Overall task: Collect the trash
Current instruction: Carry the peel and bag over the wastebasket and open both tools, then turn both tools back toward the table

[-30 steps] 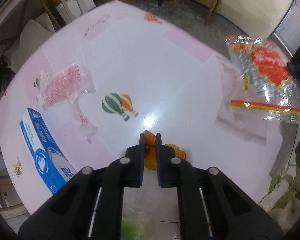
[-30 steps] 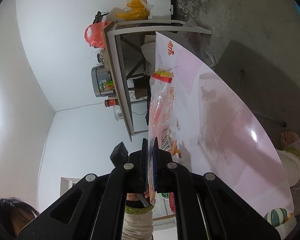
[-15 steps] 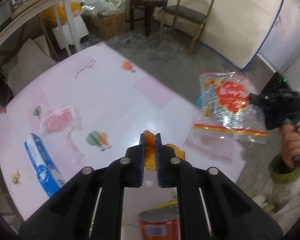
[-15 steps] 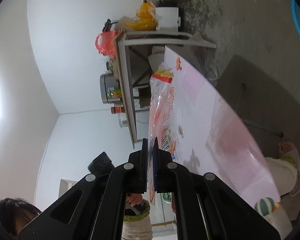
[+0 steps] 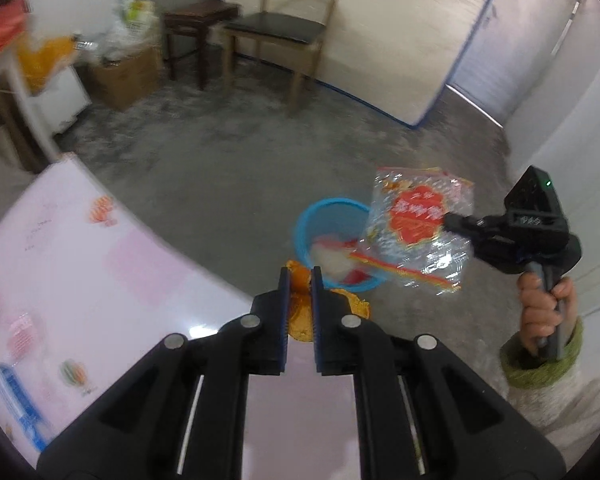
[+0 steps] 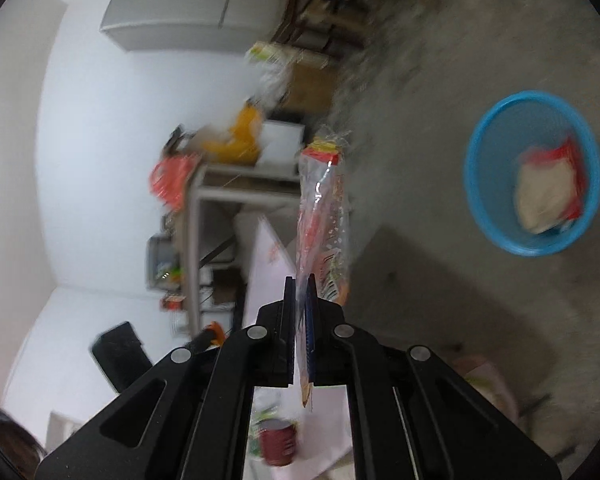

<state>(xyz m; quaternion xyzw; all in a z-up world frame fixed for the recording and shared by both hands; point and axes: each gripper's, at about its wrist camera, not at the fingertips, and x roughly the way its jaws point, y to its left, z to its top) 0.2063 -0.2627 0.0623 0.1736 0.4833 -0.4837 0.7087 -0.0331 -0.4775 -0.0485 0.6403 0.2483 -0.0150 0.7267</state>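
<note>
The orange peel [image 5: 300,280] is pinched in the left tool [image 5: 299,276], with more of it hanging below the fingers, over the counter [image 5: 100,280] edge. At one o'clock from it, the clear wrapper [image 5: 416,228] with the red label hangs from the right tool [image 5: 450,222], clamped by one edge; in the right wrist view the wrapper [image 6: 320,216] stands edge-on between the closed fingers of that tool [image 6: 300,292]. Just behind the peel, on the floor, sits the blue bin [image 5: 320,216] holding a white and red bag [image 6: 548,196]. A red can [image 6: 278,442] stands on the counter at the right view's six o'clock.
</note>
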